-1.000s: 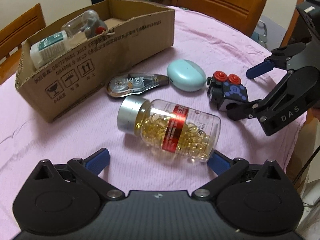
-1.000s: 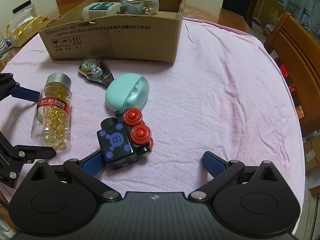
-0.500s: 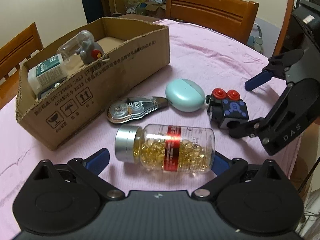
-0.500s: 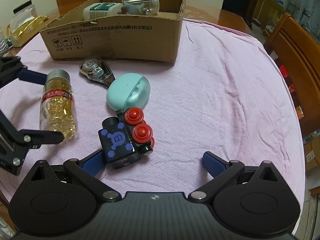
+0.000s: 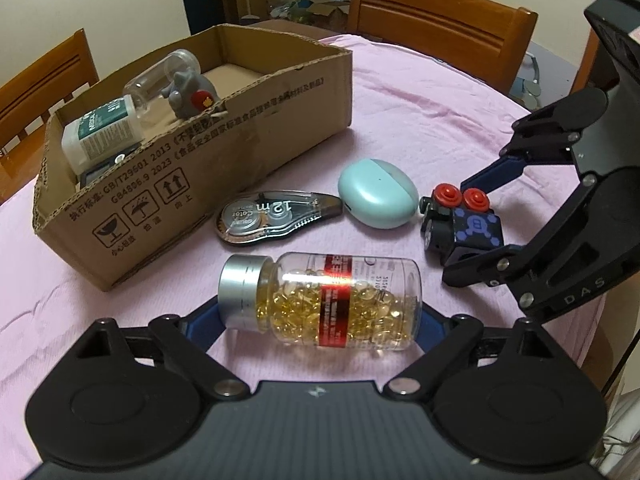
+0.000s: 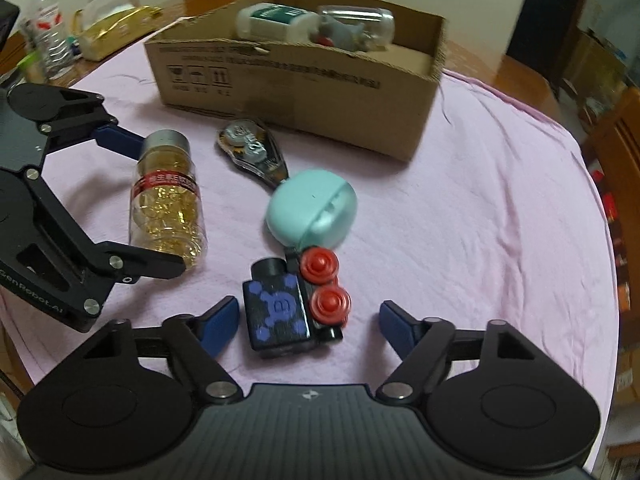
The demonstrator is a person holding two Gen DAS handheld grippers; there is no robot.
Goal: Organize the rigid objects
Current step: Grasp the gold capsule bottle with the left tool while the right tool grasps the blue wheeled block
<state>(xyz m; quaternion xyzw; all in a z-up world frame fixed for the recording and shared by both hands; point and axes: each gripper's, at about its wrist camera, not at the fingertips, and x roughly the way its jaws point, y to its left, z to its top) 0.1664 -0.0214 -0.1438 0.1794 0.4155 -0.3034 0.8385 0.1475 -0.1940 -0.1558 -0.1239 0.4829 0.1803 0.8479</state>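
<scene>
Left wrist view: cardboard box (image 5: 224, 168) upper left on the tabletop (image 5: 420, 120), white bottle (image 5: 100, 136) and clear jar (image 5: 164, 80) inside. Right of it: tape dispenser (image 5: 276, 216), oval case (image 5: 378, 200), toy block (image 5: 464, 228). Capsule bottle (image 5: 324, 300) lies in front, centre frame.

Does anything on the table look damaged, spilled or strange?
Nothing is spilled. The brown cardboard box has a torn, ragged top edge, most clearly on the wall facing the loose objects. The clear capsule bottle with silver cap lies on its side, still capped.
</scene>
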